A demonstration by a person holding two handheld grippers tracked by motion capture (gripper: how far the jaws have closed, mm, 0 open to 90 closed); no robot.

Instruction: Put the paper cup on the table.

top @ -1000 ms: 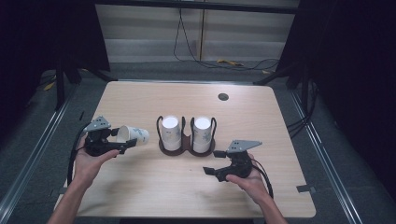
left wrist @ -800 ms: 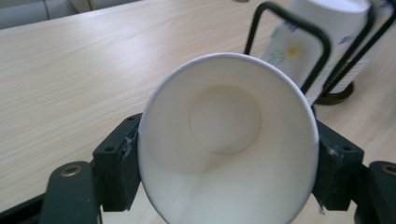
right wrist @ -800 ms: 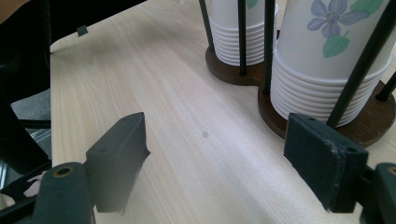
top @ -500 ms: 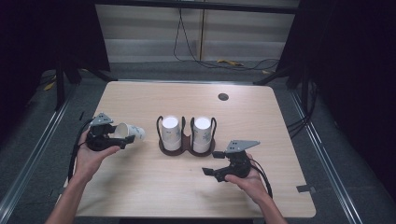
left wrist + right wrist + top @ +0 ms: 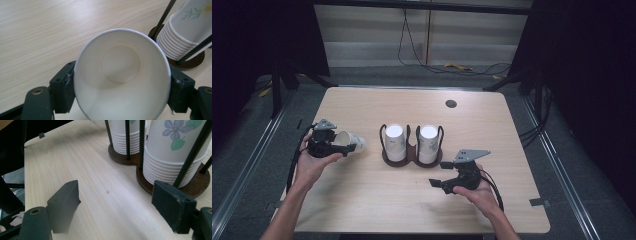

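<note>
Fingers (image 5: 62, 92) of my left gripper (image 5: 328, 145) are clenched on a white paper cup (image 5: 121, 75), pressing its wall from both sides; the cup lies on its side in my grasp, mouth toward the gripper's camera, so I look straight down to its round bottom. On the table (image 5: 492, 120) this sits at about nine o'clock of the cup holder (image 5: 412, 156), a dark double base with thin black rods, near it but apart. Two stacks of cups (image 5: 395, 142) stand in the holder, printed with flowers. My right gripper (image 5: 447, 184) rests at about five o'clock of the holder, its fingers (image 5: 65, 203) spread wide and released, with bare wood between them.
</note>
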